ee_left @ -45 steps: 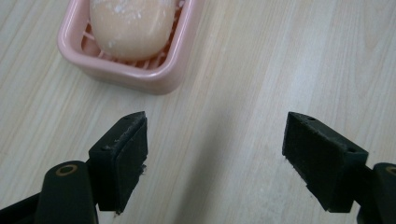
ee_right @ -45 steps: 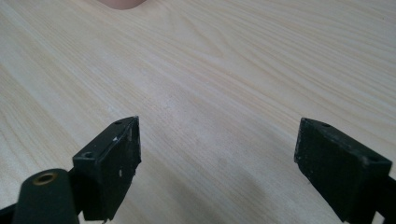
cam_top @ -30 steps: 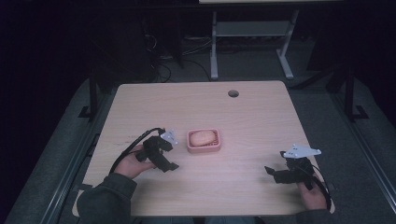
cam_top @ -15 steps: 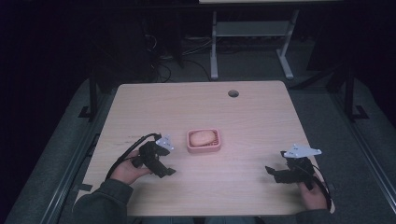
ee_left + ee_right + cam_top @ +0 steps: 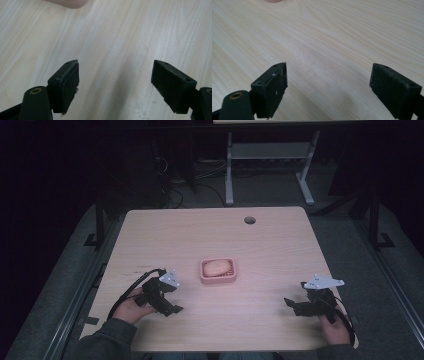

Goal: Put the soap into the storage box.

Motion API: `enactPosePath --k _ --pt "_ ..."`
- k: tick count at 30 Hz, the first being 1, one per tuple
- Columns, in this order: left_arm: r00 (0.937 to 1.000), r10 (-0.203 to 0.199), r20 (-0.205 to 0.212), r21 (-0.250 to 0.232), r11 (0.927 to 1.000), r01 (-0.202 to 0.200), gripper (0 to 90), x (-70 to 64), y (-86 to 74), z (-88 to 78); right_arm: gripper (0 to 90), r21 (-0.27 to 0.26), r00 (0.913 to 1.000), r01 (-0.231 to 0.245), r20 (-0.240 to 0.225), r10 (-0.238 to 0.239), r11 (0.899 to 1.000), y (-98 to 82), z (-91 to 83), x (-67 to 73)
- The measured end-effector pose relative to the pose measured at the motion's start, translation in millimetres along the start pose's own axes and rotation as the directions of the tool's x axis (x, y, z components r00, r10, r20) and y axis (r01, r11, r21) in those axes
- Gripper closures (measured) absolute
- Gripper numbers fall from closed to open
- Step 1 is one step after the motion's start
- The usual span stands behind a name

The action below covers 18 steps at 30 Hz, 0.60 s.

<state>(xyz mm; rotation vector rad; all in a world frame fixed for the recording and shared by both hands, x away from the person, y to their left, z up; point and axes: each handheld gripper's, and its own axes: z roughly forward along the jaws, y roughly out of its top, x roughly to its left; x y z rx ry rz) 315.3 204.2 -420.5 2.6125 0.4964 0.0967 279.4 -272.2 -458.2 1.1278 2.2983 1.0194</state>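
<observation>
Where the pale wooden worktop [image 5: 280, 240] spreads widest, a pink dish [image 5: 218, 271] sits near its middle, long axis running left to right. Left tongs [image 5: 172, 309], near the dish: released, empty. Right tongs [image 5: 292, 306], well apart from it: likewise released.

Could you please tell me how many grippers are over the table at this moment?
2. The left gripper sits near the table's front left; the right gripper near its front right.
</observation>
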Motion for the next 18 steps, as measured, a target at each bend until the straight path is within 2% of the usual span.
enactPosePath --k 4,7,10,18 --pt "1.0000 0.003 0.003 0.002 1.0000 -0.003 22.3 -3.0 -7.1 -1.1 14.1 -0.002 1.0000 -0.004 0.002 0.004 1.000 -0.2 -0.2 0.0" --pt "0.9998 -0.019 0.002 -0.009 0.9998 0.019 22.5 -6.5 -13.9 -1.0 14.1 0.003 1.0000 -0.004 0.003 0.004 1.000 -0.4 -0.4 -0.1" --pt "0.9999 -0.014 0.002 -0.002 0.9999 0.014 22.5 -8.4 -18.8 -2.2 14.1 0.004 1.0000 -0.004 0.002 0.004 1.000 -0.4 -0.2 0.2" --pt "0.9996 -0.027 -0.005 -0.024 0.9993 0.027 22.5 -16.2 -31.4 -5.3 14.1 0.007 1.0000 -0.004 0.000 0.004 1.000 -0.8 -0.7 0.9"
